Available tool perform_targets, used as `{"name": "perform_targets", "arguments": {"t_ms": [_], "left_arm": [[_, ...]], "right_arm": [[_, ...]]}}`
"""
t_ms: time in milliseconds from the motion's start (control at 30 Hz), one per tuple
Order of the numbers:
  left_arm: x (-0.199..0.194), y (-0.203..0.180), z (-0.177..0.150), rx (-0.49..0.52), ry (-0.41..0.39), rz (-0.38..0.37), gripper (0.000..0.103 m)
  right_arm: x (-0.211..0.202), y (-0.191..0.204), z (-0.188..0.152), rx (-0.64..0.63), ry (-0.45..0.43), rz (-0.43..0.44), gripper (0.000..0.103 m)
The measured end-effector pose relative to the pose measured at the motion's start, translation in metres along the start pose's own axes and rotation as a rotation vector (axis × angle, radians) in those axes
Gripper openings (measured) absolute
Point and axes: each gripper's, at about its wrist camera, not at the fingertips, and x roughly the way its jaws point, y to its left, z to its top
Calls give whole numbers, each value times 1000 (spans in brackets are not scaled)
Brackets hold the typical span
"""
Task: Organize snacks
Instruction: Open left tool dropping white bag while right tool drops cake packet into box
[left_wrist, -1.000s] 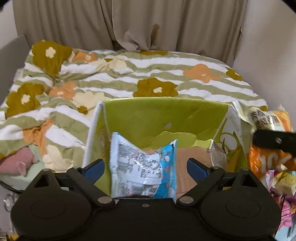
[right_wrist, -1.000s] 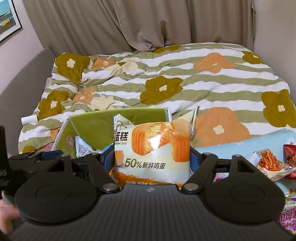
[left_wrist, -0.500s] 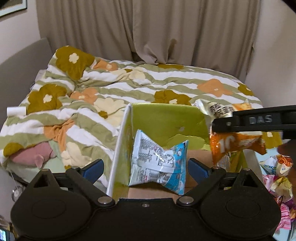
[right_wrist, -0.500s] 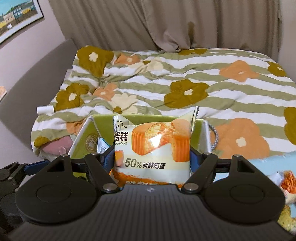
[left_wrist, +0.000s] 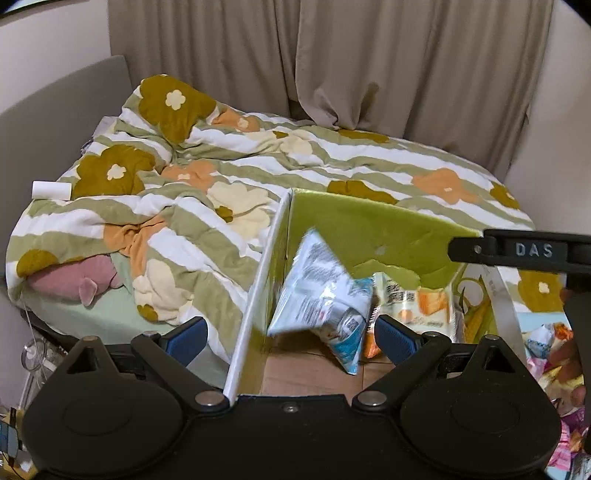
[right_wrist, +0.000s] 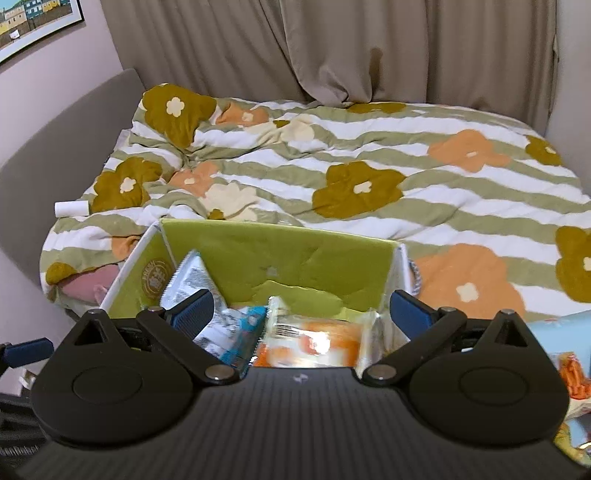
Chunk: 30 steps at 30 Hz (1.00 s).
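The orange cake packet (right_wrist: 314, 341) lies in the green box (right_wrist: 295, 258), beside a blue-white packet (left_wrist: 325, 295) (blurred). Above it the right gripper (right_wrist: 301, 306) has just spread its jaws, nothing pinched. The left gripper (left_wrist: 291, 334) gapes, empty, near the box's edge.

A bed (right_wrist: 443, 192) under a striped, flowered quilt (left_wrist: 229, 184). A white roll (right_wrist: 71, 208) lies near its left edge; a pink plush toy (left_wrist: 74, 278) peeks out at the near left corner.
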Motion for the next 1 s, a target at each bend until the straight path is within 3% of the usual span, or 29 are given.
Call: {"name": "perform_targets", "arguments": {"t_ms": [333, 700, 1000], "left_arm": [[-34, -5, 1, 26, -110, -25, 99], [-76, -16, -1, 90, -274, 21, 103], [-108, -48, -22, 92, -314, -26, 103]], "right_arm": [[-42, -4, -4, 53, -30, 21, 103], [-105, 4, -30, 55, -128, -19, 103], [-153, -26, -62, 79, -165, -78, 103]]}}
